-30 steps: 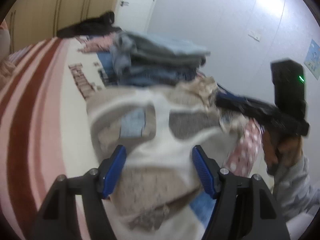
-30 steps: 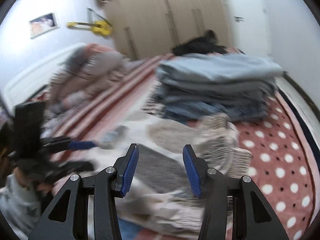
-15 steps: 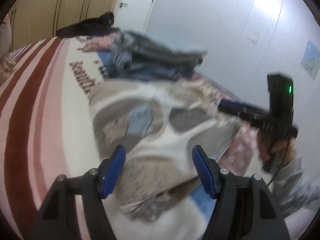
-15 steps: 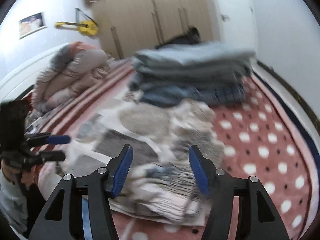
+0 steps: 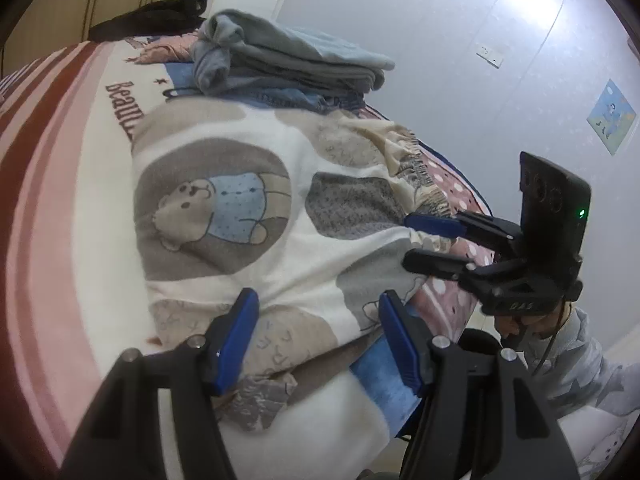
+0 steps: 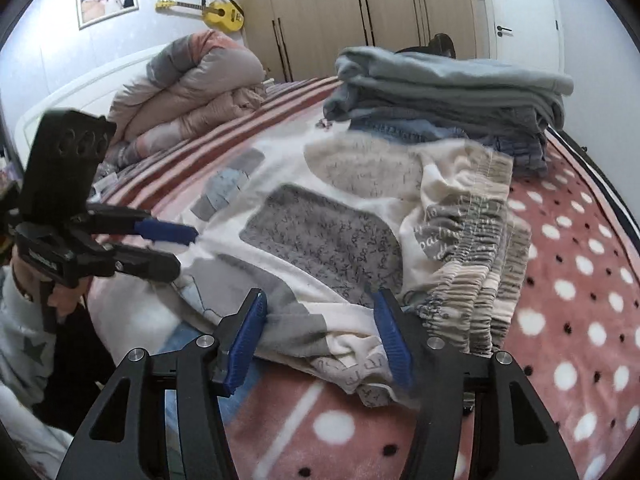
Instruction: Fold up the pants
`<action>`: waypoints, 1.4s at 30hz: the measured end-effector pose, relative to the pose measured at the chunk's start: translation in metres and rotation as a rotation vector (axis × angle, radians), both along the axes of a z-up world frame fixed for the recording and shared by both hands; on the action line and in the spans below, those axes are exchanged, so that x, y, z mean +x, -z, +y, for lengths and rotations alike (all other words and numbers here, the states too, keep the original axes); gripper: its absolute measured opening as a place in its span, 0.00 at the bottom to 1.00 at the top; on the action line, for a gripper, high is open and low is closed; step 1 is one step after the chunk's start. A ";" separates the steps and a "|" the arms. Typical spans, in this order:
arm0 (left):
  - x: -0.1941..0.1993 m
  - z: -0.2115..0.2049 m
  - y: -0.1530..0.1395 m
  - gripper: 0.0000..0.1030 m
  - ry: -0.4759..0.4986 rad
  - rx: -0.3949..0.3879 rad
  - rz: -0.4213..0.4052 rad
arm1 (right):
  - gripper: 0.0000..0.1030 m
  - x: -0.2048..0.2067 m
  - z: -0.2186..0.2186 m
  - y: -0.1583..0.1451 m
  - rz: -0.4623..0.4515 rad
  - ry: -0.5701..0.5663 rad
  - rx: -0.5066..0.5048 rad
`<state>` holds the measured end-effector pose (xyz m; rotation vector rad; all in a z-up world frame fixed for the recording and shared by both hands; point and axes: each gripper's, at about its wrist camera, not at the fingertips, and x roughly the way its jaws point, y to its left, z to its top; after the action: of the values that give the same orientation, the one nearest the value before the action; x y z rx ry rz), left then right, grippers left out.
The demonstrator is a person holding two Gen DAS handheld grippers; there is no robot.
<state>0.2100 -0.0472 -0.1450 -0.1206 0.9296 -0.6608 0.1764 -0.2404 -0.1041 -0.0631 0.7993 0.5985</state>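
Observation:
White pants with grey and tan patches and a bear print (image 5: 248, 216) lie spread on the bed, also in the right wrist view (image 6: 332, 236). Their gathered waistband (image 6: 476, 248) lies bunched at the right. My left gripper (image 5: 316, 332) is open just above the near edge of the pants, and shows in the right wrist view (image 6: 176, 250). My right gripper (image 6: 320, 340) is open over the near edge next to the waistband; in the left wrist view (image 5: 420, 244) its jaws stand apart around a fold of cloth without gripping it.
A stack of folded blue and grey clothes (image 6: 444, 96) sits behind the pants, also in the left wrist view (image 5: 280, 68). A rolled duvet (image 6: 188, 88) lies at the far left. The bed's pink dotted blanket (image 6: 580, 280) extends right. A wardrobe (image 6: 360, 12) stands behind.
Both grippers have moved lower and closer to the near edge of the pants. The pants have settled flat on the bed. Both stay open.

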 end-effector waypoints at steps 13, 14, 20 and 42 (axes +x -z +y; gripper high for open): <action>0.056 0.003 -0.033 0.64 -0.132 0.085 -0.099 | 0.52 0.109 -0.028 -0.008 0.061 0.094 0.005; 0.060 0.003 -0.032 0.65 -0.139 0.099 -0.096 | 0.52 0.113 -0.030 -0.003 0.073 0.106 0.003; 0.068 0.008 -0.025 0.73 -0.191 0.127 -0.080 | 0.57 0.115 -0.041 -0.003 0.099 0.151 0.048; 0.050 0.025 0.027 0.73 -0.205 -0.095 0.160 | 0.58 0.080 -0.075 0.026 0.356 0.153 0.302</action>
<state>0.2604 -0.0226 -0.1717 -0.3533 1.0239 -0.5101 0.2562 -0.3155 -0.1298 0.3880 1.0379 0.5870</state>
